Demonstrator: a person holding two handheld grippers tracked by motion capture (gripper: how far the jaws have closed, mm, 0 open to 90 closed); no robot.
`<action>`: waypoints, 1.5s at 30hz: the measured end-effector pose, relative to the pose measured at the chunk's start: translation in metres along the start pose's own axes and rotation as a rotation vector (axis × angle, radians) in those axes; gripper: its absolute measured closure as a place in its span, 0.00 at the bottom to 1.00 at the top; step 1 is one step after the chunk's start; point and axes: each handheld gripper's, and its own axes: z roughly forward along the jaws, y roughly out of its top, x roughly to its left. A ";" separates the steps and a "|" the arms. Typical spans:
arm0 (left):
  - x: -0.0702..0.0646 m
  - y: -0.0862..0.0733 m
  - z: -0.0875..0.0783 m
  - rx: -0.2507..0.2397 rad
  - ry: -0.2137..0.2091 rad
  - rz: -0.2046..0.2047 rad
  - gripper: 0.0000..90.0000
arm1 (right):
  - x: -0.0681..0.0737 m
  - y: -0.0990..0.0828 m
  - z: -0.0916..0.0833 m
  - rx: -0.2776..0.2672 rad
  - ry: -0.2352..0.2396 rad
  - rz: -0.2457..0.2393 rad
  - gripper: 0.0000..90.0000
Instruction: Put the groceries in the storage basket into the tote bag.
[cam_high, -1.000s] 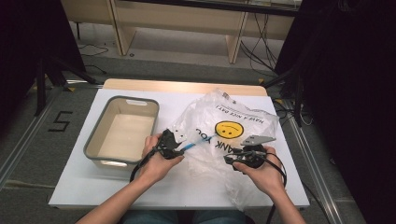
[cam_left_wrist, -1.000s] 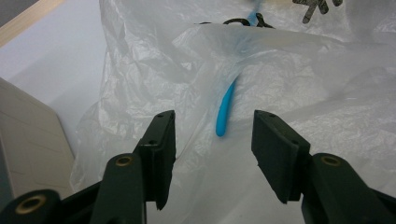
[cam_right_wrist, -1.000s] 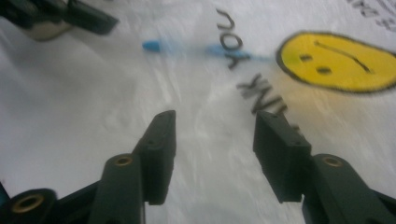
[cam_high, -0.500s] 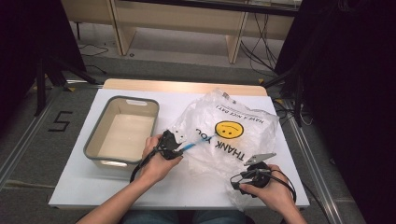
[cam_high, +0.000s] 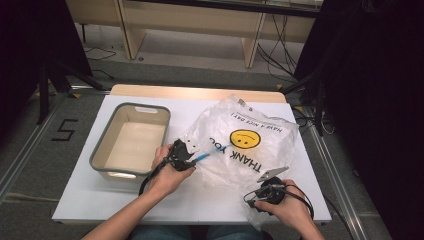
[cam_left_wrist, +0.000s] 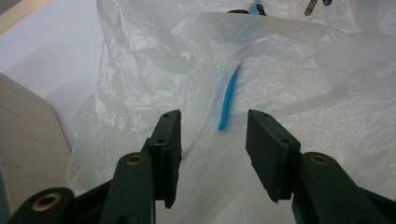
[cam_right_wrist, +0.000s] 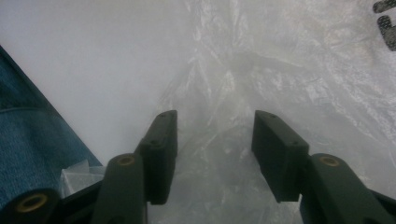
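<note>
The high view is looking forward and down over the table. Each gripper view is peering along its own jaws, close above the plastic bag, the left gripper and the right gripper both sharing that crinkled bag with the high view.

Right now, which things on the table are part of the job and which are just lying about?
In the job: crinkled clear plastic bag with yellow smiley print; thin blue stick inside it; left gripper; right gripper.
Lying about: grey-rimmed beige plastic tub.
</note>
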 end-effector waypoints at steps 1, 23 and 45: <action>0.000 0.000 0.000 0.000 -0.001 0.002 0.61 | 0.000 0.000 0.000 0.008 0.000 -0.002 0.60; 0.001 0.000 -0.004 -0.016 -0.011 -0.011 0.59 | -0.002 0.000 -0.002 0.075 -0.059 -0.121 0.98; -0.005 0.004 -0.011 -0.061 -0.060 -0.023 0.48 | -0.056 -0.023 -0.028 0.058 -0.143 -0.035 0.98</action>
